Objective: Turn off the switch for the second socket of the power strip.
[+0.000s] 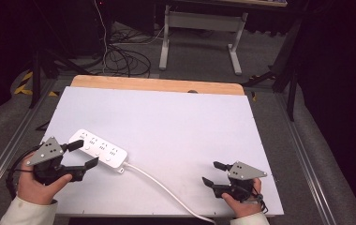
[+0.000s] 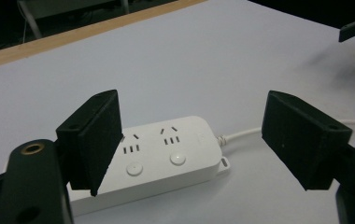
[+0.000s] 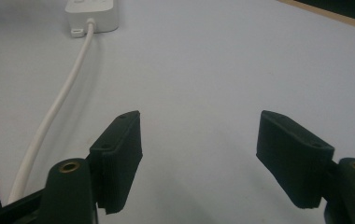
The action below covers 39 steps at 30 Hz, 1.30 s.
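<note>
**Near the lower left of the desk: power strip lying free between open jaws**

At the lower left of the high view, the white power strip [image 1: 99,149] lay flat on the desk [image 1: 176,122], set on a slant, with its cord [image 1: 166,190] running toward the bottom edge of the frame. The left hand-held gripper [image 1: 80,154] stood at the strip's near end with its jaws spread wide; in the left gripper view the strip showed between and just beyond the two pads, one pad overlapping its left end in the picture, and neither pad pressed on it. The strip therefore rested on the desk by itself, unheld. As a judgement, any placing of the strip looked done or not yet begun; no plug was seen in any socket, and no further part of the work was evident.

The right hand-held gripper [image 1: 212,174] sat at the lower right, well apart from the strip, its jaws likewise wide with nothing between them.

Materials: the strip was a smooth, glossy white plastic bar with rounded corners, bearing socket slots and round push buttons on its top face. Its cord was round, white and flexible, with a ribbed sleeve where it entered the body. The desk top was a matt, pale sheet with a wooden edge along the far side. The gripper pads were black, blocky and matt.
</note>
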{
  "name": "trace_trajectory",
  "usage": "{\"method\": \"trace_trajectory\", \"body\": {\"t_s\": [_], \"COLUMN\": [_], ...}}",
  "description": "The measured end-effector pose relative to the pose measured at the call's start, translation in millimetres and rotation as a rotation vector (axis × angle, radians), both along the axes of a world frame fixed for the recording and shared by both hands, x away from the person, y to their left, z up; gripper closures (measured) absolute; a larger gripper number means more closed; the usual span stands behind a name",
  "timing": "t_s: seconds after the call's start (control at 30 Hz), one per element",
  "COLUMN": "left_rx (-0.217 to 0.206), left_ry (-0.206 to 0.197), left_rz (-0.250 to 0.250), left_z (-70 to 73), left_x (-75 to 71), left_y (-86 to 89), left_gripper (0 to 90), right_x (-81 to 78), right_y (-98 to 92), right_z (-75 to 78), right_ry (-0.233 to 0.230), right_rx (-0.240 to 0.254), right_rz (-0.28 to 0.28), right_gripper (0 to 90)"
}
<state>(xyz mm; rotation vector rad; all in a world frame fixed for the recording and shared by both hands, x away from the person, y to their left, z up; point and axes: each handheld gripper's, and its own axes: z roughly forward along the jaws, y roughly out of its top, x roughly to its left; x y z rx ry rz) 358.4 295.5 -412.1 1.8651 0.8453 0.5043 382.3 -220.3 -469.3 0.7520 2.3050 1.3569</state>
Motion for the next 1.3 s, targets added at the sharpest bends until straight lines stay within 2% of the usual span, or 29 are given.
{"method": "trace_trajectory", "body": {"t_s": [0.23, 0.4, 0.53, 0.67, 0.87, 0.97, 1.17, 1.3], "left_rx": [-0.048, -0.069, -0.04, -0.029, -0.018, 0.001, -0.002, 0.017], "left_ry": [-0.04, -0.022, -0.034, -0.047, -0.045, -0.022, 0.011, 0.027], "left_rz": [-0.011, -0.008, -0.016, -0.019, -0.033, -0.025, -0.016, -0.012], "left_z": [-6.7, -18.1, -25.3, -30.9, -40.8, -47.5, -57.2, -62.7], "left_x": [-13.5, -19.3, -22.5, -25.4, -27.4, -27.8, -29.7, -31.1], "left_y": [8.1, 11.6, 13.3, 14.6, 17.1, 17.8, 20.3, 22.6], "left_gripper": [17.8, 17.7, 17.7, 17.7, 17.6, 17.9, 18.5, 18.5], "right_x": [-0.2, -0.5, -0.6, -1.7, -2.1, -2.1, -2.2, -2.2], "right_y": [0.5, 0.5, 0.8, 0.5, 1.0, 1.0, 1.6, 1.8], "right_z": [0.1, 0.3, 0.3, 1.4, 1.4, 1.3, 1.1, 1.0], "right_ry": [0.001, 0.0, 0.0, -0.007, -0.006, -0.006, -0.005, -0.004], "right_rx": [0.003, 0.005, 0.008, 0.016, 0.017, 0.017, 0.015, 0.013], "right_rz": [0.005, 0.009, 0.016, 0.025, 0.036, 0.038, 0.04, 0.041], "right_gripper": [31.5, 31.5, 31.5, 31.5, 31.5, 31.5, 31.5, 31.5]}}
